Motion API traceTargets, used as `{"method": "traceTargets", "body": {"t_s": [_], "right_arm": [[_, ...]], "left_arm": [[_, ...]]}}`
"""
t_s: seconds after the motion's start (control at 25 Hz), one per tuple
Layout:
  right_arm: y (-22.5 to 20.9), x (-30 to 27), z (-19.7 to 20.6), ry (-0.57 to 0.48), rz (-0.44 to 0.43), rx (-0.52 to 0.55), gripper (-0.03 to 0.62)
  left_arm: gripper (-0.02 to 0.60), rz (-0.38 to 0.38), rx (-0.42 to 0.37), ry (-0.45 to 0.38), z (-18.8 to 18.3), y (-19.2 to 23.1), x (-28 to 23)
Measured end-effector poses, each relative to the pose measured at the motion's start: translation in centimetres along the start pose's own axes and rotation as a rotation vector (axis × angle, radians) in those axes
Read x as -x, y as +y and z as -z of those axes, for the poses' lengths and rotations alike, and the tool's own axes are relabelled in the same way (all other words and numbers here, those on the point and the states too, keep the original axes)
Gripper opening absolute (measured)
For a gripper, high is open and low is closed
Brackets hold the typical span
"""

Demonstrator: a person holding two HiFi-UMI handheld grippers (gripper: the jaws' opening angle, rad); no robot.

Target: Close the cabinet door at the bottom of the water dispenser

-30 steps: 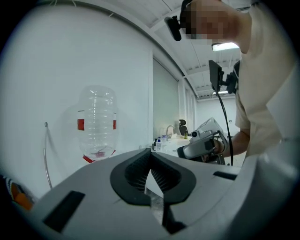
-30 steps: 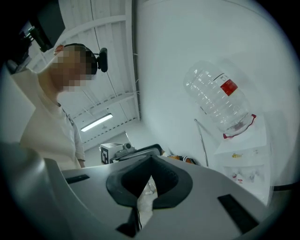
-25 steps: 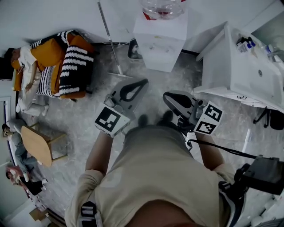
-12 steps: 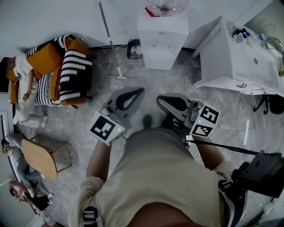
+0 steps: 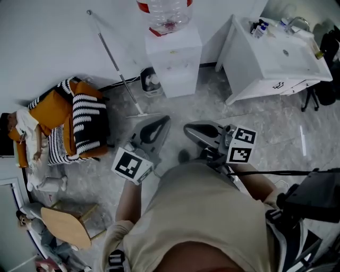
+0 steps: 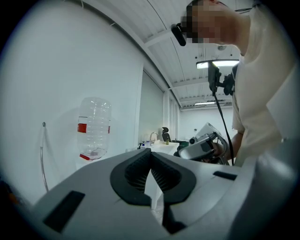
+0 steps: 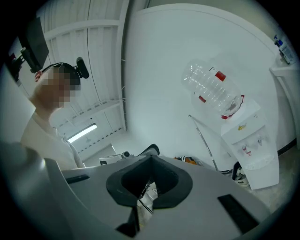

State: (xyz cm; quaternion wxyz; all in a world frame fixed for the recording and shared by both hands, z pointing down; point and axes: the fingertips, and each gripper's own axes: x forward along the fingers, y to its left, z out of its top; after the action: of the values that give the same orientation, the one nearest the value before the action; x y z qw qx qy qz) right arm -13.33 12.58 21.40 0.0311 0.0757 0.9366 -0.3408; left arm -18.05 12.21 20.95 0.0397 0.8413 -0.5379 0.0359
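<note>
Water dispenser (image 5: 172, 69), a white box topped by a clear upturned plastic bottle (image 5: 166, 13), stands against the white wall ahead of us, between a white sink cabinet (image 5: 255, 64) and a leaning long-handled mop (image 5: 114, 69). We hold two grey grippers side by side, well short of it. Our left gripper (image 5: 166, 118) and right gripper (image 5: 187, 129) both have their jaws pressed together on nothing.

Wears a beige short-sleeved shirt (image 5: 207, 218) and a black headset (image 7: 78, 68). Shows smooth grey shells on the left gripper (image 5: 164, 120) and right gripper (image 5: 187, 128), with black ribbed jaws and black-and-white square-patterned marker cubes (image 5: 130, 166) at the rear. Trails a thin black cable (image 5: 265, 172) from the right one.
</note>
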Motion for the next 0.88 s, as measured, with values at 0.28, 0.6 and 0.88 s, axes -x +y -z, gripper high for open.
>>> {"method": "traceTargets", "body": {"t_s": [0.28,0.6,0.88], "right_arm": [[-0.2,0.6,0.6,-0.055,0.065,-0.042,0.017],[0.7,1.8,0.9,-0.073,0.078,-0.107,0.017],[-1.0,2.0,1.1,-0.069,0.060,-0.189,0.017]], "left_arm": [[-0.008,0.084,0.046,-0.009,0.8,-0.3,-0.1],[-0.008,0.184,0.073,-0.022,-0.4,-2.2,-2.2],[-0.008,0.202,0.076,0.023,0.2,-3.2,-3.2]]}}
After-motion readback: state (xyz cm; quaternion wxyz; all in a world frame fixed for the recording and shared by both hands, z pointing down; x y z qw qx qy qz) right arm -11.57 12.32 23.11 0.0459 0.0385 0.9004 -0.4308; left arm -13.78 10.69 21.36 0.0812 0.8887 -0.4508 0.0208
